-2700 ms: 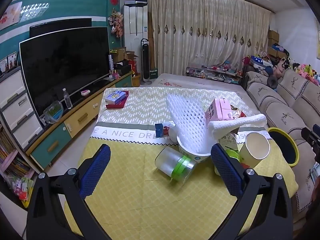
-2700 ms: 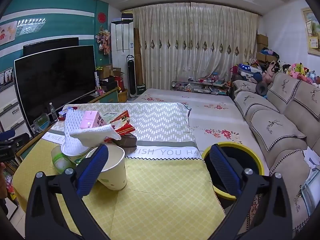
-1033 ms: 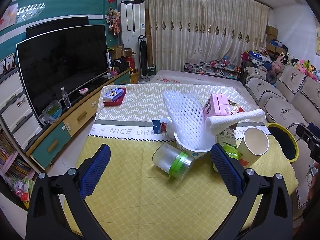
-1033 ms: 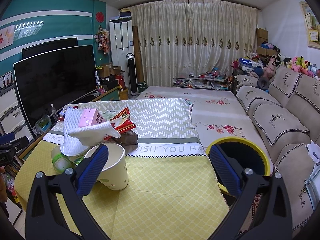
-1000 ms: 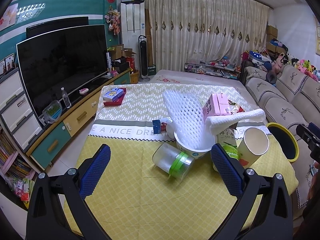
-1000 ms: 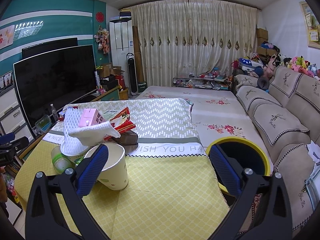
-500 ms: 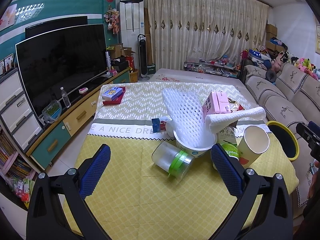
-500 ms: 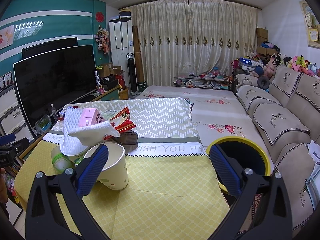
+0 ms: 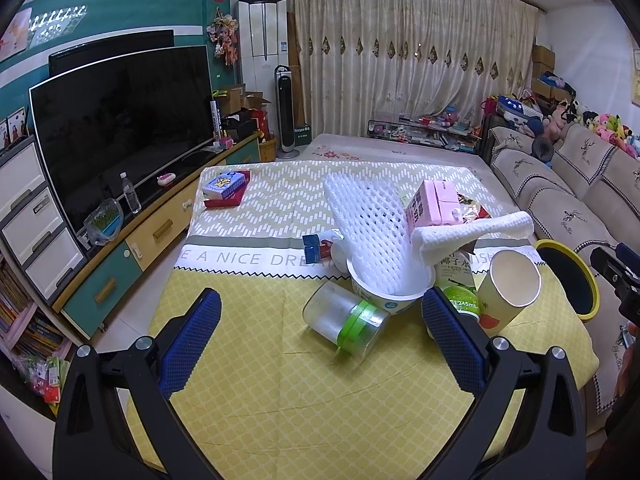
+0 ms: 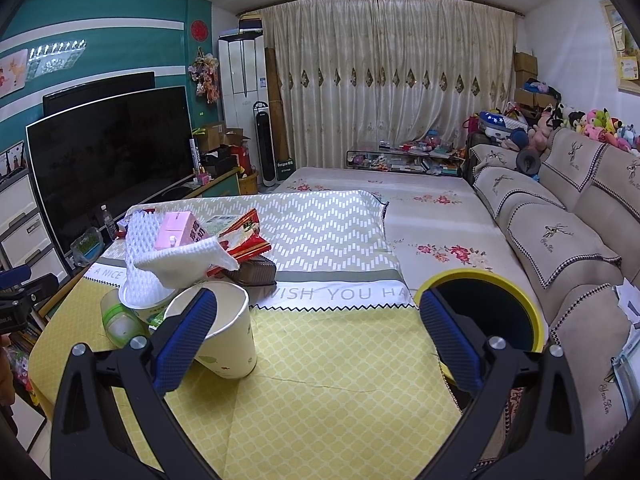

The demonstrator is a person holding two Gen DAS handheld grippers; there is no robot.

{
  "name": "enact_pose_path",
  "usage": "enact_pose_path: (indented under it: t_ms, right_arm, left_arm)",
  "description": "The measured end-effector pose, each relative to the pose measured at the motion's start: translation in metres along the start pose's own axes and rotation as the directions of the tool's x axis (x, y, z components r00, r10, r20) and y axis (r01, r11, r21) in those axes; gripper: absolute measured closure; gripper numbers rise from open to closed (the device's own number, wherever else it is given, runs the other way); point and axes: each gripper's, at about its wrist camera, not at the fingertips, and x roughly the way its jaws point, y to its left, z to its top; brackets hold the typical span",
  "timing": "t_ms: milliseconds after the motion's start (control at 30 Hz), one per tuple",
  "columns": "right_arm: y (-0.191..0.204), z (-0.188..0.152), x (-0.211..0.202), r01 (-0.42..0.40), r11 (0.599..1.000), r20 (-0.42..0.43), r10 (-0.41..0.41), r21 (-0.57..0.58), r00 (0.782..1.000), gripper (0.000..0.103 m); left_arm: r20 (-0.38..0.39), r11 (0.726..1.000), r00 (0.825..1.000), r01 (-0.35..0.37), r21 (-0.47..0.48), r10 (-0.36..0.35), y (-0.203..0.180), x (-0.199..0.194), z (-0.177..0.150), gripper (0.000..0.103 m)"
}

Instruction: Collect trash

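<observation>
Trash is heaped on the yellow tablecloth (image 9: 260,384): a clear jar with a green lid (image 9: 346,320) lying on its side, a white bowl (image 9: 390,294) holding white foam netting (image 9: 368,220), a pink carton (image 9: 434,204), a white cloth (image 9: 472,232), a green drink can (image 9: 460,284) and a tilted paper cup (image 9: 510,286). My left gripper (image 9: 320,336) is open and empty, just short of the jar. My right gripper (image 10: 318,338) is open and empty, its left finger in front of the paper cup (image 10: 224,332). A yellow-rimmed bin (image 10: 484,308) stands at the table's right edge.
A red snack bag (image 10: 244,240) and a brown box (image 10: 256,272) lie behind the heap. A blue box on a red book (image 9: 226,188) sits at the far left of the table. A TV (image 9: 120,124) and cabinet run along the left, a sofa (image 10: 560,232) along the right.
Both views have drifted slightly: the left gripper has pulled back and risen a little from the heap. Nothing on the table has moved, and both grippers stay open.
</observation>
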Motion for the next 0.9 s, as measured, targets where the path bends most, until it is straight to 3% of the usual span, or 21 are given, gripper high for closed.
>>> enact_pose_path:
  t_ms: [733,900]
  right_arm:
    - [0.004,-0.005,0.015,-0.007,1.0,-0.038,0.007,-0.005,0.999,0.006]
    - [0.007,0.005,0.023,-0.057,0.998,-0.066,0.056,-0.021,0.996,0.006]
  left_arm:
    - [-0.023,1.0,1.0,-0.003,-0.003,0.003,0.001,0.014,-0.004,0.004]
    - [-0.027,1.0,1.0,-0.005,-0.006,0.004,0.003,0.017,-0.004,0.004]
